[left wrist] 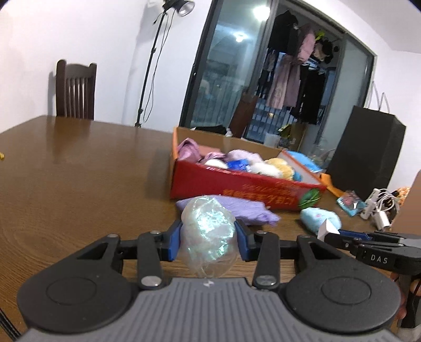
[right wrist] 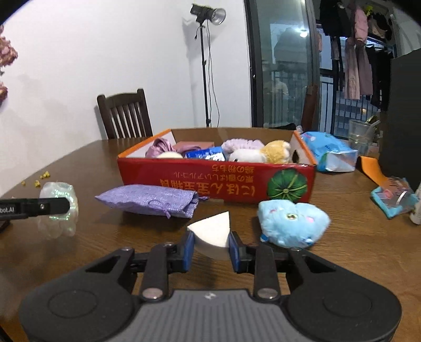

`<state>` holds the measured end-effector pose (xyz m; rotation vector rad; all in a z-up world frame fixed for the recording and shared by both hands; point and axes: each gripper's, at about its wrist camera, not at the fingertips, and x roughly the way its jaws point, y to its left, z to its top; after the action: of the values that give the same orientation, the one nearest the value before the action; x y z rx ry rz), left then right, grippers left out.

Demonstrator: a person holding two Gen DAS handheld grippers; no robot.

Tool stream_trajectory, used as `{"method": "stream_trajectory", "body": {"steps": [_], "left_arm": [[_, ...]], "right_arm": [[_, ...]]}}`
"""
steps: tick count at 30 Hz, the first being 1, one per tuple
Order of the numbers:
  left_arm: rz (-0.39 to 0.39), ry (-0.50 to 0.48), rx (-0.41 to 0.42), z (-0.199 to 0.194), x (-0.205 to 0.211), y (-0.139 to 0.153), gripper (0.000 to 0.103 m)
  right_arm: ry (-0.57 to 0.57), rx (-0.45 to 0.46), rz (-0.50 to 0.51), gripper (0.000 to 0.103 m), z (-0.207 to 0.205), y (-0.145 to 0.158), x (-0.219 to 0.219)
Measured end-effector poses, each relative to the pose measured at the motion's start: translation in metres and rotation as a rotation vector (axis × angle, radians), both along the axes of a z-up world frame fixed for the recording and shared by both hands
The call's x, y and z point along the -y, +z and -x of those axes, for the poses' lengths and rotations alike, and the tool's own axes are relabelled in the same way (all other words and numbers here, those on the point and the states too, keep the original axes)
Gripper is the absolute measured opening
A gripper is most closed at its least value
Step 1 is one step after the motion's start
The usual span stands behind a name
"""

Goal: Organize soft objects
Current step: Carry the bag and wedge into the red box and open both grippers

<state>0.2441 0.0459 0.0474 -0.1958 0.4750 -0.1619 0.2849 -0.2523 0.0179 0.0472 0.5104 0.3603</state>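
Soft objects: your left tool (left wrist: 208, 236) pinches a crinkled plastic bundle (left wrist: 208, 231); your right tool (right wrist: 210, 246) pinches a white foam wedge (right wrist: 211, 231); the red box (right wrist: 218, 179) lies straight ahead across the counter (right wrist: 92, 163), nearer your right.

Even indoor light fills both fisheye views, with white walls bright and the night-dark glass door (left wrist: 226, 65) mirroring two ceiling lamps as glare spots. A studio lamp (right wrist: 210, 14) on its stand throws a faint shadow on the wall. The polished desk (left wrist: 79, 163) carries a soft sheen and the chair's reflection. Straight lines bow toward the black-vignetted corners. The blue plush toy (right wrist: 292, 223) shows slight motion blur.
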Motion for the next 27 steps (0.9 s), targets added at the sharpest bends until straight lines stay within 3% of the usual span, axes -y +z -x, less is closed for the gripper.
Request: {"method": "stream_trajectory", "body": {"steps": [6, 13, 19, 27], "left_arm": [[0.012, -0.034, 0.033, -0.004, 0.013, 0.022, 0.043], [0.061, -0.103, 0.07, -0.074, 0.024, 0.058, 0.043], [0.001, -0.054, 0.019, -0.161, 0.022, 0.059, 0.043], [-0.05, -0.024, -0.07, -0.235, 0.007, 0.029, 0.044]], "right_arm": [[0.007, 0.034, -0.044, 0.028, 0.011, 0.015, 0.017], [0.084, 0.129, -0.078, 0.028, -0.016, 0.064, 0.021], [0.145, 0.072, -0.125, 0.028, -0.113, 0.088, 0.008], [0.163, -0.053, -0.101, 0.028, -0.254, 0.065, -0.05]]}}
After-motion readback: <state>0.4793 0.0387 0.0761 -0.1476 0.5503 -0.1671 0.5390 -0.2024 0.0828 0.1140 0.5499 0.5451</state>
